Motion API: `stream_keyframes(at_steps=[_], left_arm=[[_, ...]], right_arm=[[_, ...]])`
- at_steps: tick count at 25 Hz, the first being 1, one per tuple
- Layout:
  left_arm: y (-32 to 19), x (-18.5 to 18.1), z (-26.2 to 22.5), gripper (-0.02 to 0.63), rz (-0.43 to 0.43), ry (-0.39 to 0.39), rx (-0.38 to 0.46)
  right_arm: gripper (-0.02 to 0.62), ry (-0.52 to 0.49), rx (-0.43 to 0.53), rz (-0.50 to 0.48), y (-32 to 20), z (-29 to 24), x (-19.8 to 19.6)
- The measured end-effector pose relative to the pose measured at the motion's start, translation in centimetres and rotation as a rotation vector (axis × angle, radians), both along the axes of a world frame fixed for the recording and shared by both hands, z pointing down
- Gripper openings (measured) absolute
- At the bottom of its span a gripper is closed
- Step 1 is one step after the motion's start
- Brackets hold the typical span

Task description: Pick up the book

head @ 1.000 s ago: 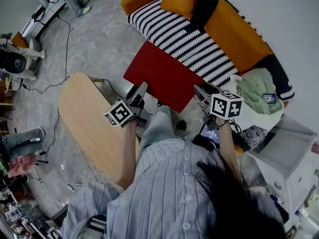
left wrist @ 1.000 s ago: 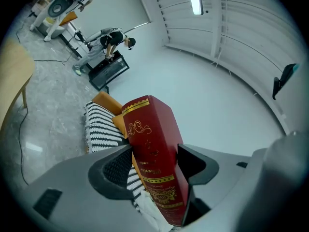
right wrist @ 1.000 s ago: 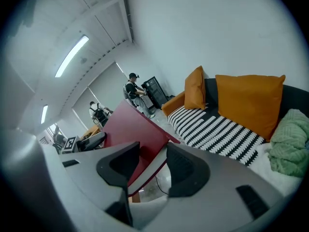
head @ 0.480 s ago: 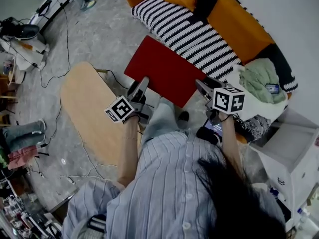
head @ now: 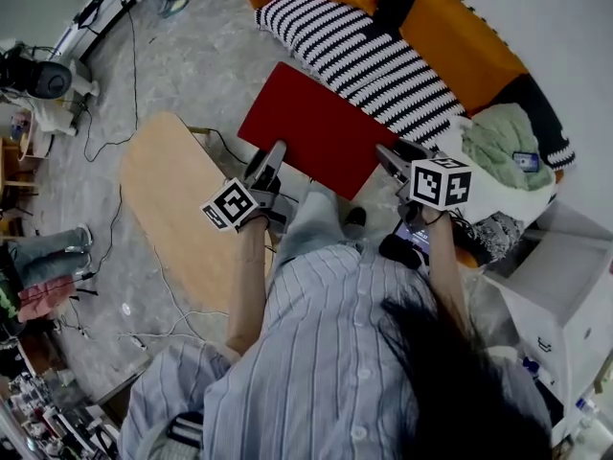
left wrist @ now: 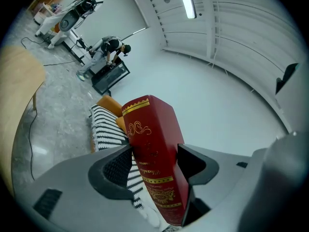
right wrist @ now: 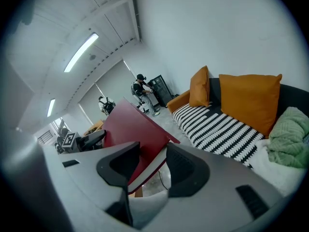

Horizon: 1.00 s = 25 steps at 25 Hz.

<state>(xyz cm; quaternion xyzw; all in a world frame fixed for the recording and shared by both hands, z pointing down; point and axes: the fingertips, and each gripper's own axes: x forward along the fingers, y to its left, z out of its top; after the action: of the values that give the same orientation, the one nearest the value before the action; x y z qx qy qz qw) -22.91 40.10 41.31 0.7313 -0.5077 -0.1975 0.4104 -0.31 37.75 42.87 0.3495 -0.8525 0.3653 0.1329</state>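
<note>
A large red hardcover book (head: 316, 130) hangs flat in the air between both grippers, in front of the sofa. My left gripper (head: 273, 159) is shut on the book's near left edge; in the left gripper view the gold-printed spine (left wrist: 155, 163) sits clamped between the jaws. At the near right corner my right gripper (head: 391, 161) is shut on it; in the right gripper view the red cover (right wrist: 133, 129) and white page edge run between the jaws.
An orange and black sofa (head: 450, 41) with a striped blanket (head: 364, 56) and a green cloth (head: 503, 147) lies beyond the book. A wooden table (head: 177, 209) stands at the left, a white cabinet (head: 565, 286) at the right. Cables cross the floor.
Both grippers and the book shifted a little up the picture, away from the body. The grip on the book is unchanged.
</note>
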Motion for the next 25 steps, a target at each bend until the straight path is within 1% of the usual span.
stream_keyframes(at_steps=[11,25], left_arm=[[-0.5,1.4,0.1,0.304,0.028,-0.005,-0.005],[-1.1,1.6,-0.2,0.304,0.039,-0.015,-0.013]], right_arm=[[0.181,0.003,-0.002,0.020,0.0,0.3,1.4],[0.181,0.008,-0.010,0.014,-0.3,0.2,1.7]])
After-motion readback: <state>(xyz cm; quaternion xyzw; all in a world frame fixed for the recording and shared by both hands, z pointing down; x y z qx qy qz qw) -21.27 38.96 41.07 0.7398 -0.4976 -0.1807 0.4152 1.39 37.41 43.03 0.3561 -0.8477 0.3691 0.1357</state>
